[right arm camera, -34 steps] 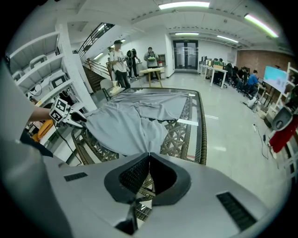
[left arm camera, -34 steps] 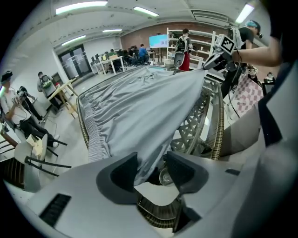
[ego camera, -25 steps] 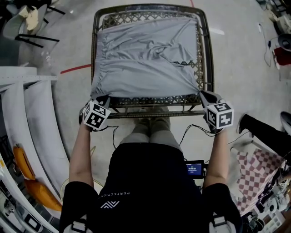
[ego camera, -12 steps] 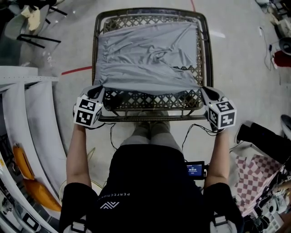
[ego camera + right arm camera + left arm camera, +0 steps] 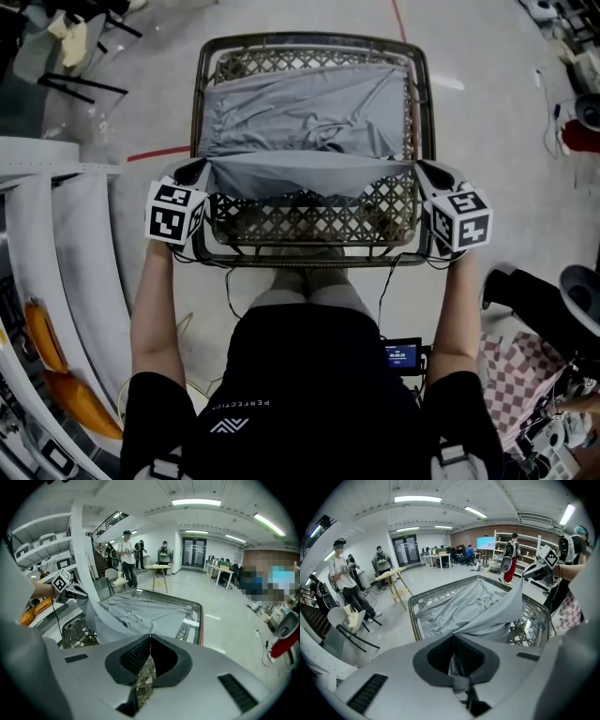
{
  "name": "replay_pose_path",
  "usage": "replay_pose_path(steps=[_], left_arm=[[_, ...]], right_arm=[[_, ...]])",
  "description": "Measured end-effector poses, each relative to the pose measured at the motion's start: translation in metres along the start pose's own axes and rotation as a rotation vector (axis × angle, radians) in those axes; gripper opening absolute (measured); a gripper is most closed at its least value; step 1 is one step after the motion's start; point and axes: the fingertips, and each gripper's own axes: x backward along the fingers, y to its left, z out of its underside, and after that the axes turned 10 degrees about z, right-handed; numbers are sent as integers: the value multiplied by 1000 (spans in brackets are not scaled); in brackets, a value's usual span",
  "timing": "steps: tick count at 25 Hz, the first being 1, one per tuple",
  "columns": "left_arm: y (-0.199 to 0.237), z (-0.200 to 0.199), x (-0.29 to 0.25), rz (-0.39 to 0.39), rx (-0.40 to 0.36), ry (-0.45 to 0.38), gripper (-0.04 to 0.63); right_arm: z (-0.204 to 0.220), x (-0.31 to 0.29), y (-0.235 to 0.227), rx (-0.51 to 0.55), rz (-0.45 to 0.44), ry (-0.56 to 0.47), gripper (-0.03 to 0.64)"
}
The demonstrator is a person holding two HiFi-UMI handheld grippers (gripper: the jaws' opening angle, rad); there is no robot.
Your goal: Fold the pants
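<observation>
Grey pants (image 5: pixel 309 108) lie spread on a woven lattice table (image 5: pixel 309 225). Their near edge is lifted off the table and hangs stretched between my two grippers above the table's middle. My left gripper (image 5: pixel 199 170) is shut on the left corner of that edge; grey cloth is pinched between its jaws (image 5: pixel 453 637). At the table's right side my right gripper (image 5: pixel 421 169) is shut on the other corner, and the cloth (image 5: pixel 133 611) runs away from its closed jaws (image 5: pixel 150 637). The far half of the pants stays flat and wrinkled.
The table's metal rim (image 5: pixel 196 103) frames the lattice. White shelving (image 5: pixel 56 216) stands at the left and a black chair (image 5: pixel 66 56) at the far left. Cables and a checkered cloth (image 5: pixel 525 356) lie near my feet on the right. Several people stand in the room (image 5: pixel 126 557).
Both grippers have risen and moved away from me with the near edge of the pants, folding it toward the far side. The near part of the lattice is now uncovered.
</observation>
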Motion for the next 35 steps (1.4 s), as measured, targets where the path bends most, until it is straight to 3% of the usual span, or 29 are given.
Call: replay_pose_path(steps=[18, 28, 35], left_arm=[[75, -78, -46, -126, 27, 7, 14], [106, -99, -83, -143, 38, 47, 14], [124, -100, -103, -155, 54, 79, 14]], right_arm=[[-90, -88, -59, 100, 23, -18, 35], [-120, -146, -93, 120, 54, 8, 35], [-121, -169, -89, 130, 4, 38, 35]])
